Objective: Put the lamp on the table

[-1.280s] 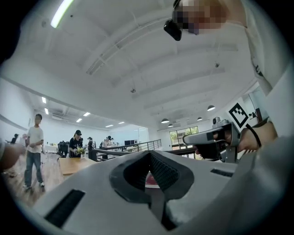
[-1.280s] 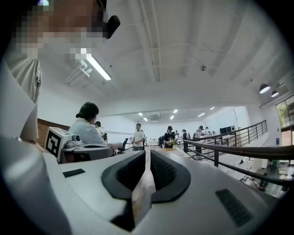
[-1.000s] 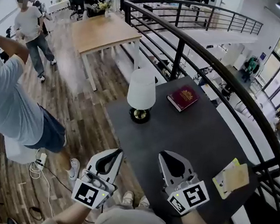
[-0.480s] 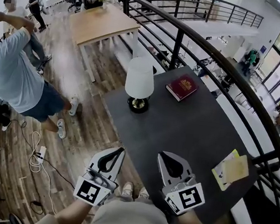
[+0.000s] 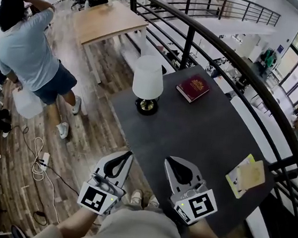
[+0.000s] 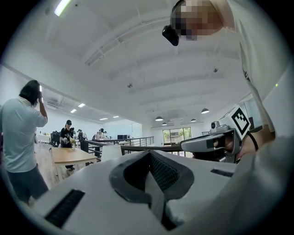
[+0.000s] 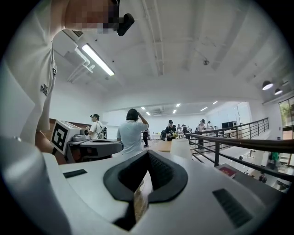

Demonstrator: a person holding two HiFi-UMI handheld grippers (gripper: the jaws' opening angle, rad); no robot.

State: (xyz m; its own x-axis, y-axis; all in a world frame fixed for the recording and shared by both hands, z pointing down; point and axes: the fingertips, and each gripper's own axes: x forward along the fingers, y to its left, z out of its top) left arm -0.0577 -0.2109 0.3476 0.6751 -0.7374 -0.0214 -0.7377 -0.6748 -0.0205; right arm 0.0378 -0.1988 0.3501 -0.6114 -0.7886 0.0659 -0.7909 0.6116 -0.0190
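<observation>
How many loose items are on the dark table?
3 on the dark table: a lamp at its far left corner, a red book by the railing, and a yellow notepad at the right edge. The near corner is partly hidden.

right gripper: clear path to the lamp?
Probably yes. Only bare table lies between the right gripper and the lamp; the book sits off to the side. Jaws are shut.

"What carries everything in front of you?"

"A dark table [image 5: 200,138], filling the middle and right of my head view."

"And on it?"

"I see a lamp [image 5: 148,79] standing upright near its upper left corner. A red book [image 5: 192,88] lies flat just right of that, and a yellow notepad [image 5: 247,176] rests at the right edge."
</observation>
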